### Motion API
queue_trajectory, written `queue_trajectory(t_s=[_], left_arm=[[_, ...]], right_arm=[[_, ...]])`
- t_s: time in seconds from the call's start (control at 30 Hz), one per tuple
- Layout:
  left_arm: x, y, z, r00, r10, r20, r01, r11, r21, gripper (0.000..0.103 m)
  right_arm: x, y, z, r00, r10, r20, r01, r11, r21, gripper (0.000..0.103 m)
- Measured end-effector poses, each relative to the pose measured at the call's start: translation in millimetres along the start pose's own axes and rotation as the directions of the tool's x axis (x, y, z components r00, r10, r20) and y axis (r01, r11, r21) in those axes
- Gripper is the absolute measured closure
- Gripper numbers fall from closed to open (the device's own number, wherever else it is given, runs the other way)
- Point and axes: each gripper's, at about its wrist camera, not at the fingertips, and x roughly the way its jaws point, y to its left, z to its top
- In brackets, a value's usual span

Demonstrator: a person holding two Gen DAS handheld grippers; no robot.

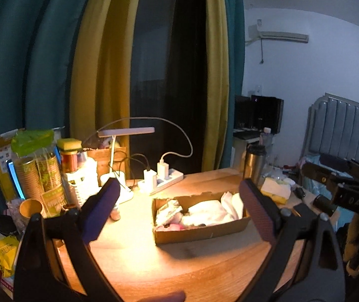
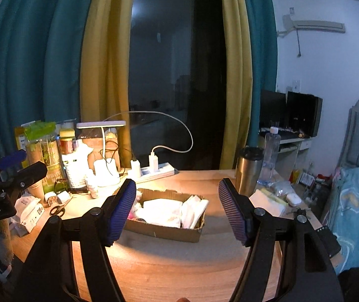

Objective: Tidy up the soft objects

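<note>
A shallow cardboard box [image 1: 199,232] sits on the wooden desk [image 1: 167,264], filled with white folded cloths [image 1: 211,212] and a small patterned and pink bundle [image 1: 168,215] at its left end. The box also shows in the right wrist view [image 2: 164,231] with the white cloths [image 2: 169,211] inside. My left gripper [image 1: 179,191] is open and empty, held above the desk in front of the box. My right gripper [image 2: 177,183] is open and empty, also in front of the box. The right gripper's body shows at the far right of the left view [image 1: 343,188].
A desk lamp [image 1: 126,132], a power strip with chargers [image 1: 162,178], paper cup stacks and jars [image 1: 43,173] crowd the back left. A steel tumbler [image 2: 248,170], a water bottle [image 2: 270,156] and a tissue pack [image 2: 267,201] stand right. Scissors [image 2: 57,210] lie left.
</note>
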Motion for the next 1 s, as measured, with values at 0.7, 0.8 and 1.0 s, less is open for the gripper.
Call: queue_trajectory(t_s=[0.7,0.8,1.0], left_arm=[[-10,0,5,1.000,-0.008,0.019,0.009,1.000,-0.018,0.006],[-11,0,5,1.000,-0.007,0.020,0.008,1.000,-0.019,0.006],[-10,-1,6,1.000,-0.011,0.012,0.011,1.000,-0.020,0.006]], right_arm=[[-2,-1,1,1.000,0.019,0.003,-0.019,1.000,0.011,0.031],[-2,-1,1,1.000,0.019,0.003,-0.019,1.000,0.010,0.031],[-3,0,0,1.000,0.018,0.001,-0.018,1.000,0.010,0.031]])
